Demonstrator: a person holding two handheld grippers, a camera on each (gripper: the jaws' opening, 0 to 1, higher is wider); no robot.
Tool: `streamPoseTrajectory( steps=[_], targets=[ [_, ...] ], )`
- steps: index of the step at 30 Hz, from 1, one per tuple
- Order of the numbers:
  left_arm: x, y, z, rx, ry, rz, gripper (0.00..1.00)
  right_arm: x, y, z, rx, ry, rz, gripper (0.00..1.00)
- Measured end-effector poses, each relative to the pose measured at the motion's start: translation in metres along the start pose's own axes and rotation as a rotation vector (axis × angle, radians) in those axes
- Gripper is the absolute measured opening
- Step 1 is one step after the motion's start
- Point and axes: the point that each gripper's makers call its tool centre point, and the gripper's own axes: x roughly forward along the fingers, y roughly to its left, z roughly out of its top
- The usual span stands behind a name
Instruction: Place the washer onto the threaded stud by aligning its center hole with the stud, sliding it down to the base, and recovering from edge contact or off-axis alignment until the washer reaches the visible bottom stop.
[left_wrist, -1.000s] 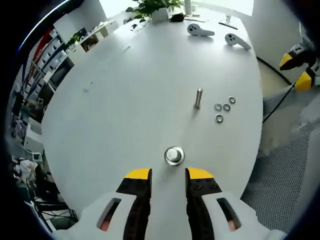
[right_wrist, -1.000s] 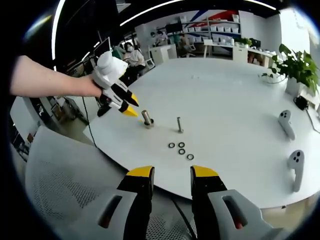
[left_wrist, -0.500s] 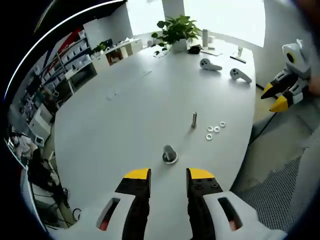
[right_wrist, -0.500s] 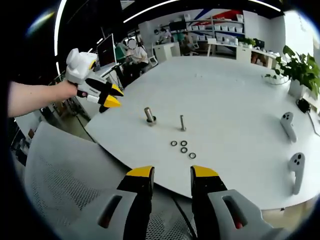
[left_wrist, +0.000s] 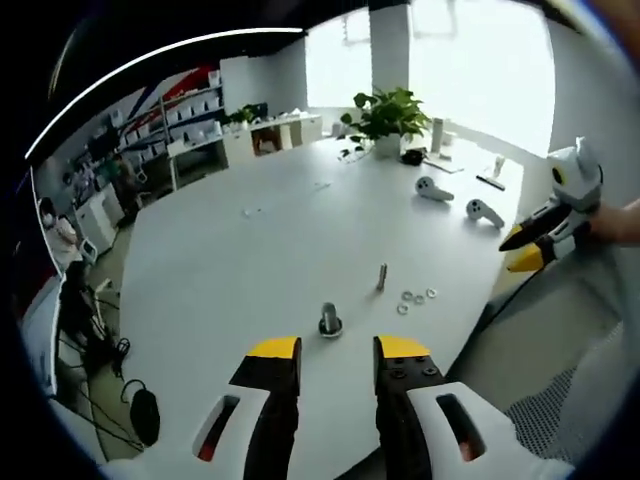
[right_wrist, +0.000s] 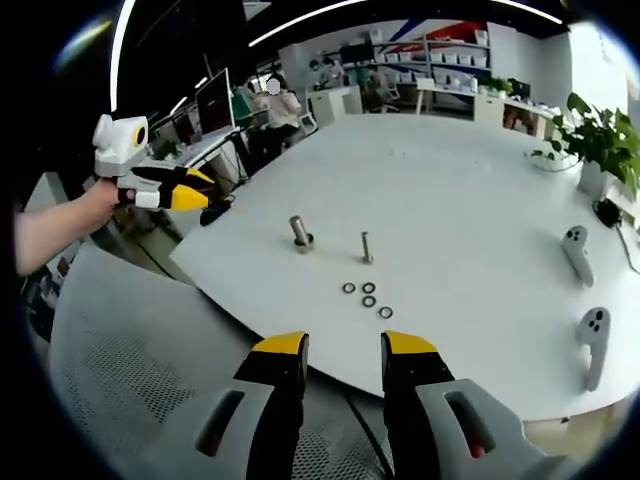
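Two studs stand on the white round table (left_wrist: 230, 250): a thicker stud (left_wrist: 329, 319) with a washer-like ring at its base and a thin threaded stud (left_wrist: 381, 276). Several loose washers (left_wrist: 416, 299) lie beside the thin one. My left gripper (left_wrist: 337, 350) is open and holds nothing, well back from the table's near edge. In the right gripper view, the thicker stud (right_wrist: 299, 233), the thin stud (right_wrist: 367, 247) and the washers (right_wrist: 367, 298) lie ahead of my right gripper (right_wrist: 345, 345), which is open and holds nothing, off the table's edge. The left gripper (right_wrist: 190, 187) is held in a hand at the far left.
Two white hand controllers (right_wrist: 572, 246) lie on the table's far side near a potted plant (right_wrist: 597, 130). A mesh chair (right_wrist: 130, 370) stands below the table edge. The right gripper (left_wrist: 530, 245) hangs at the right of the left gripper view. People sit at desks behind.
My left gripper has drawn up and back from the thicker stud, past the table's edge. The right gripper has hardly moved. Studs and washers stay put.
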Motion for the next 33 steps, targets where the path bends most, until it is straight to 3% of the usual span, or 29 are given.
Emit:
streamPoseTrajectory(
  steps=[12,15,22,29,33],
  targets=[
    [-0.026,-0.005,-0.019,-0.051,-0.011,0.014,0.29,0.000,-0.001,0.000,0.007,-0.002,-0.004,0.31],
    [-0.035,-0.007,-0.022,0.024,0.033,0.017,0.31,0.000,-0.001,-0.001,0.001,0.009,-0.001,0.31],
    [-0.046,-0.010,-0.024,-0.069,-0.025,0.010,0.31,0.000,0.000,-0.001,0.001,0.006,0.000,0.31],
    [-0.058,-0.022,-0.021,-0.080,-0.085,0.009,0.29,0.001,0.000,-0.002,-0.003,0.015,0.006,0.31],
    [-0.057,-0.028,-0.026,-0.072,-0.083,0.002,0.29,0.000,0.002,-0.003,-0.006,0.016,0.010,0.31]
  ],
)
